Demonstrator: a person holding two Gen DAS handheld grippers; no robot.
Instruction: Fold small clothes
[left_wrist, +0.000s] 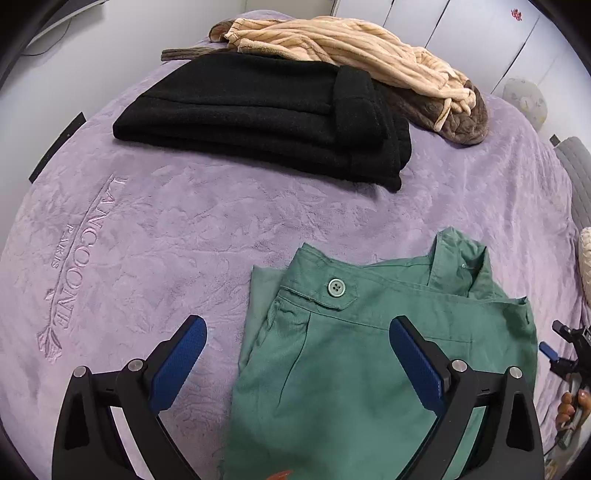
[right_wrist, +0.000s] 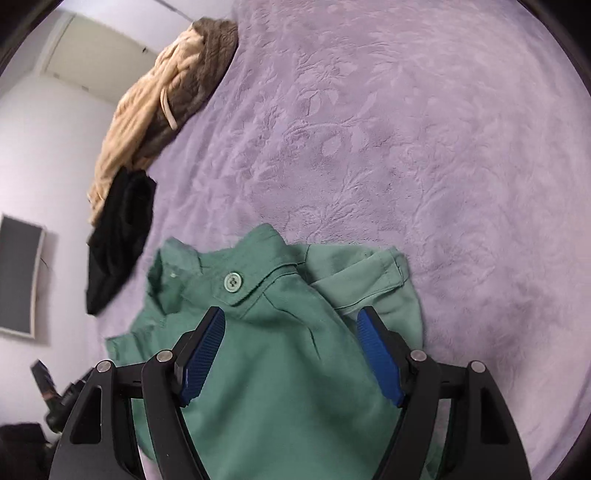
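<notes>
Green garment (left_wrist: 369, 369) lower part cut off by frame edge; beige garment (right_wrist: 125, 147) beyond it blurred, partly hidden.

green trousers (left_wrist: 369, 369), crumpled, button up

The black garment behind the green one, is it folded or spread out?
Folded: the black garment lies as a neat stack of layers with stepped edges.

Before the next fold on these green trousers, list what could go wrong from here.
1. Both tongs, left and right, stand open above the green trousers; closing on the bunched waistband may pinch several layers.
2. Dragging the trousers across the purple blanket could disturb the folded black garment.
</notes>
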